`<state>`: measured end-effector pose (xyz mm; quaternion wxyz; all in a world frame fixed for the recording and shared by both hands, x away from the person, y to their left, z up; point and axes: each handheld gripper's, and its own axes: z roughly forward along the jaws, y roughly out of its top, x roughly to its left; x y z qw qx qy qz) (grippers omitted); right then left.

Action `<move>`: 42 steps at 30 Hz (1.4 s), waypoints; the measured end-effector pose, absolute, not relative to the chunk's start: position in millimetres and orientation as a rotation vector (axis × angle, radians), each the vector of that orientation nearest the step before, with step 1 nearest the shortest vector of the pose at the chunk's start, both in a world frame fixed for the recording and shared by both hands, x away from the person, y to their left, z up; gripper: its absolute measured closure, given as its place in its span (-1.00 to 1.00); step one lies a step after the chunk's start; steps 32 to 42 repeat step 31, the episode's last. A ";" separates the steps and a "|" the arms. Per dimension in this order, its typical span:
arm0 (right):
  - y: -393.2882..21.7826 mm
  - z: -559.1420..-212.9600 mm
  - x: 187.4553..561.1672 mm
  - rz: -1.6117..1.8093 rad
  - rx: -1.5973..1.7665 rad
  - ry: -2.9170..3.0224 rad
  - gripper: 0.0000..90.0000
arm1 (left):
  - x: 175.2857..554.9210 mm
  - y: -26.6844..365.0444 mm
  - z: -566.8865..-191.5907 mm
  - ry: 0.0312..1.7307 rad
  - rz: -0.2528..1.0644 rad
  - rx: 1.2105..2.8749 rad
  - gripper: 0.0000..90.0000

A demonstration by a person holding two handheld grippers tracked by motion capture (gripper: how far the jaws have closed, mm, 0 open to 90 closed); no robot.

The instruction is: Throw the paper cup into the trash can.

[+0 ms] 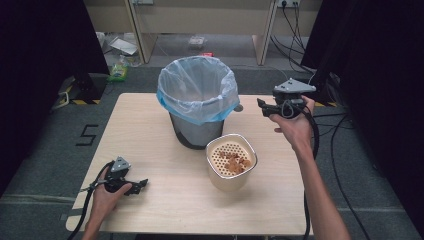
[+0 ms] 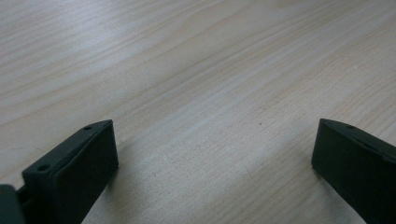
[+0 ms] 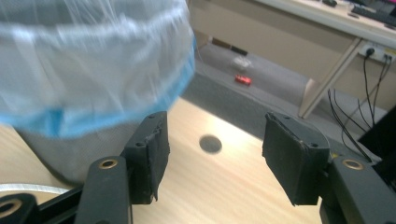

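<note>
A grey bin (image 1: 197,102) lined with a pale blue bag stands at the middle back of the wooden table (image 1: 150,150); its bag (image 3: 88,60) looms at the left of the right gripper view. In front of it sits a cream container (image 1: 231,161) whose perforated insert holds brown scraps (image 1: 236,161). My right gripper (image 1: 265,107) is held in the air right of the bin, open (image 3: 212,163) and empty. My left gripper (image 1: 141,186) rests low at the table's front left, open (image 2: 212,158), with bare wood between its jaws.
A round dark hole (image 3: 210,143) is set in the tabletop behind the bin. Beyond the table lie a grey floor, a small red object (image 3: 243,80), desk legs and cables (image 1: 295,30). Black curtains flank both sides.
</note>
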<state>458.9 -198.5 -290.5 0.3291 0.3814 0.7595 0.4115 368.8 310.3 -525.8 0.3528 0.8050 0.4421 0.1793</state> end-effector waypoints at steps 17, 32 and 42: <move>-235.6 -365.7 429.1 0.991 1.072 2.058 -0.12 | 368.8 310.3 -525.7 1.144 0.464 2.083 -1.00; -247.0 -401.9 415.7 1.031 1.140 2.047 -0.18 | 368.7 310.3 -525.8 1.145 0.465 2.082 -1.00; -247.0 -401.9 415.7 1.031 1.140 2.047 -0.18 | 368.7 310.3 -525.8 1.145 0.465 2.082 -1.00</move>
